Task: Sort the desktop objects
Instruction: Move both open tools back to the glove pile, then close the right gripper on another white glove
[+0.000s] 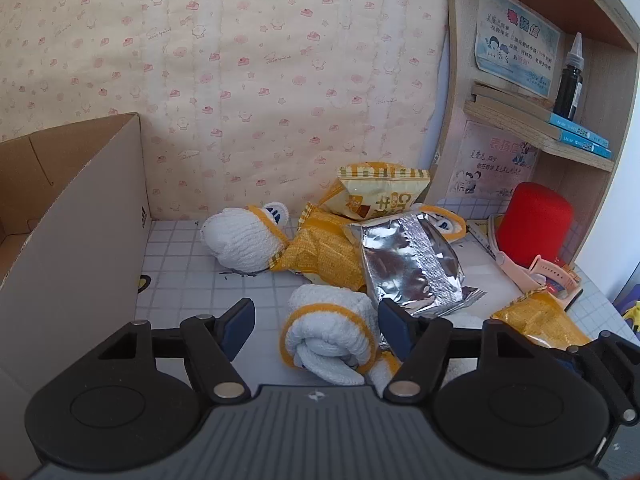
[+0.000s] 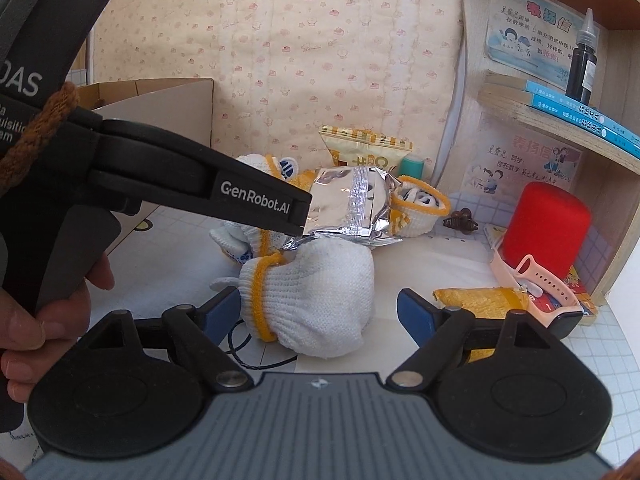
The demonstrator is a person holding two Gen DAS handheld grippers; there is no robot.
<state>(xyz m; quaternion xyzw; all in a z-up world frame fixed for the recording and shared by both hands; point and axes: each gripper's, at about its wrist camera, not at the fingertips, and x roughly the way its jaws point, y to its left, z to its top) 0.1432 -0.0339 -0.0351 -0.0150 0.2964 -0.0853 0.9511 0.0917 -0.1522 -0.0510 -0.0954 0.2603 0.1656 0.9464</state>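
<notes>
A rolled white glove with a yellow cuff [image 1: 332,328] lies on the tiled desk between the fingertips of my left gripper [image 1: 317,320], which is open with a gap on the left side. A silver foil bag [image 1: 412,268] lies just behind it, over yellow snack bags [image 1: 380,192]. Another balled glove [image 1: 244,240] sits further back. In the right wrist view a white glove [image 2: 316,292] lies between the spread fingers of my right gripper [image 2: 320,308], open. There the left gripper [image 2: 298,222], held by a hand, reaches to the foil bag [image 2: 352,208].
An open cardboard box [image 1: 80,200] stands at the left against the wall. At the right are a red cylinder [image 1: 536,224], a pink watch strap [image 1: 552,276], a yellow bag [image 1: 540,320], and a wooden shelf [image 1: 536,132] with books and a black bottle [image 1: 570,80]. A brown hair clip [image 2: 460,216] lies behind.
</notes>
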